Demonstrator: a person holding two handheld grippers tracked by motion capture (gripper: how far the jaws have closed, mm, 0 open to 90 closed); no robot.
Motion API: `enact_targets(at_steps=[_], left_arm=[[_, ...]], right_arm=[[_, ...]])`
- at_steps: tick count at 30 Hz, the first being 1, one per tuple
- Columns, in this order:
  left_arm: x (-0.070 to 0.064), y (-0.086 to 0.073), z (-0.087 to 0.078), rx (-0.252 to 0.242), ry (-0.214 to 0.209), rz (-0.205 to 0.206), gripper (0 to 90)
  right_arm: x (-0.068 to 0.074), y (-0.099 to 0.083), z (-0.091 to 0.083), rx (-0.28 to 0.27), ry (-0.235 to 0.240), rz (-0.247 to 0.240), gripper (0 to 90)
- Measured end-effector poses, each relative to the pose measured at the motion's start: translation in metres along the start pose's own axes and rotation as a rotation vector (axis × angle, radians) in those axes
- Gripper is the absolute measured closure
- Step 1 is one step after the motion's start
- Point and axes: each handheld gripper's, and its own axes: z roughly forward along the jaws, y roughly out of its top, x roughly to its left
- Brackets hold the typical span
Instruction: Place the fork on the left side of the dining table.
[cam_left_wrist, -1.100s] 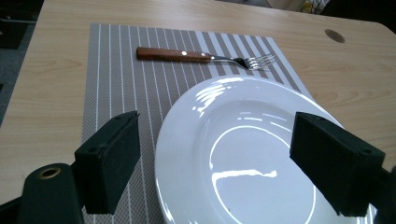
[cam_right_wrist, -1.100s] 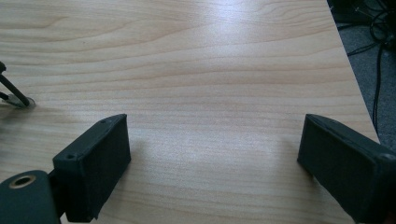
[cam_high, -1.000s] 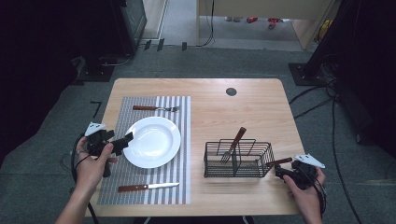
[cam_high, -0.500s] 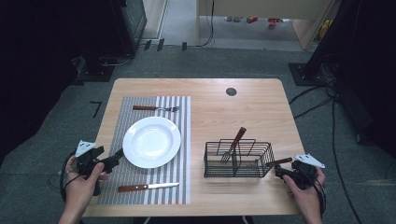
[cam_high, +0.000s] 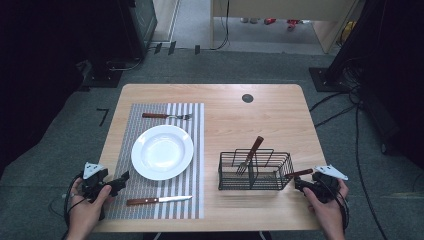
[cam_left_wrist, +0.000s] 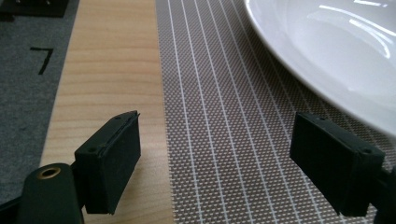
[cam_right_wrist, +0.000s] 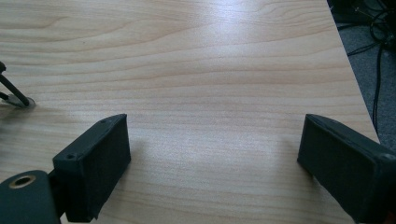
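Two grippers are sitting at the near corners of the table (cam_high: 280, 115), both with jaws spread wide and pinching nothing. Left gripper (cam_high: 121, 181) is hovering over the near left edge of the striped placemat (cam_high: 195, 200), just beside the white plate (cam_high: 162, 151), not touching it; in the left gripper view the plate's rim (cam_left_wrist: 299, 70) is lying just past the right-hand jaw. Knife (cam_high: 158, 200) is lying on the placemat near that gripper. Right gripper (cam_high: 297, 183) is resting close to the wire basket (cam_high: 255, 171), apart from it, jaws over bare wood. One fork (cam_high: 248, 155) is leaning inside the basket; another fork (cam_high: 166, 116) is lying beyond the plate.
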Motion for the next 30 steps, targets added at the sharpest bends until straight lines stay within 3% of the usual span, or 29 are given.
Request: enact_targets(at_steps=[6,14,19,30], left_arm=[[-0.004,-0.007,0.007,0.007,0.012,0.043,16.5],[-0.004,-0.008,0.006,0.002,0.008,0.035,16.6],[-0.013,-0.007,0.009,0.031,0.072,0.105,16.3],[-0.013,-0.007,0.009,0.03,0.072,0.105,16.2]], right_arm=[[0.0,0.0,0.0,0.0,0.0,0.001,8.7],[0.0,0.0,0.0,0.0,0.0,0.001,8.7],[0.0,0.0,0.0,0.0,0.0,0.0,8.7],[0.0,0.0,0.0,0.0,0.0,0.001,8.7]])
